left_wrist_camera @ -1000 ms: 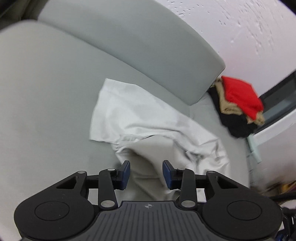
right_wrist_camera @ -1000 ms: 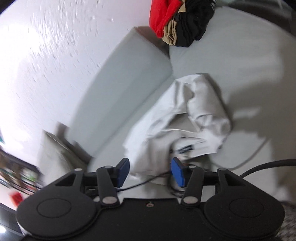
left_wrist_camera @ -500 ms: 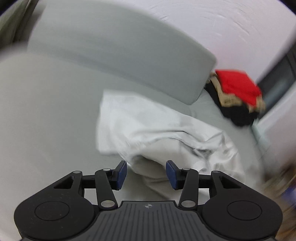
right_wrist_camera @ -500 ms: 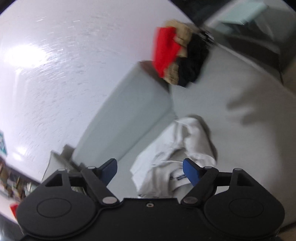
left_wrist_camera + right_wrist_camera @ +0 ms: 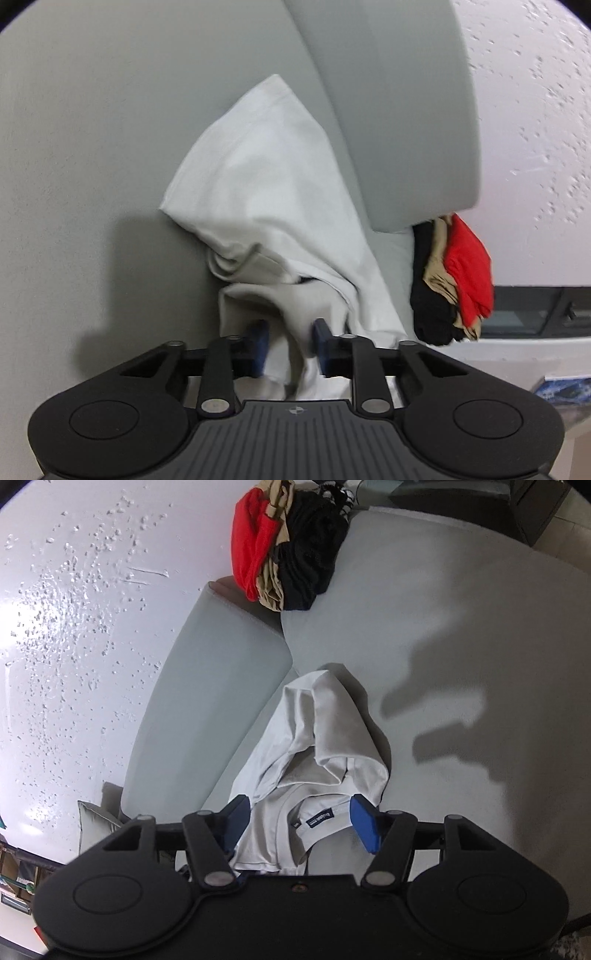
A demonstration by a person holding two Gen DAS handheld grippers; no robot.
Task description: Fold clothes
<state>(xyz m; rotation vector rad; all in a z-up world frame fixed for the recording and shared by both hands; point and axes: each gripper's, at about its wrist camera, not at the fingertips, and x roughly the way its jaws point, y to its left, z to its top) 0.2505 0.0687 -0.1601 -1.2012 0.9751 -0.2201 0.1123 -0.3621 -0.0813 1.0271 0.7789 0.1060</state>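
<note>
The left gripper (image 5: 290, 345) is closing its fingers around a fold of the white shirt (image 5: 273, 192), which lies crumpled on the grey sofa seat (image 5: 74, 147), stretching toward 12 o'clock. The right gripper (image 5: 301, 821), fingers half apart and closing, straddles the shirt's labelled collar (image 5: 325, 818). Folded clothes (image 5: 288, 542) sit at 12 o'clock.

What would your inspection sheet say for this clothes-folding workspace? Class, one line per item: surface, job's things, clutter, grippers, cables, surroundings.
Surface: grey sofa seat, back cushion along the wall.
Job's things: white T-shirt, crumpled, collar label facing the right camera.
Clutter: pile of red, tan and black clothes at the seat's far end.
Grippers: left gripper closing, a fold of shirt between its pads; right gripper closing, straddling the collar, pads not yet pressing.
Cables: nothing seen.
Surroundings: textured white wall.
</note>
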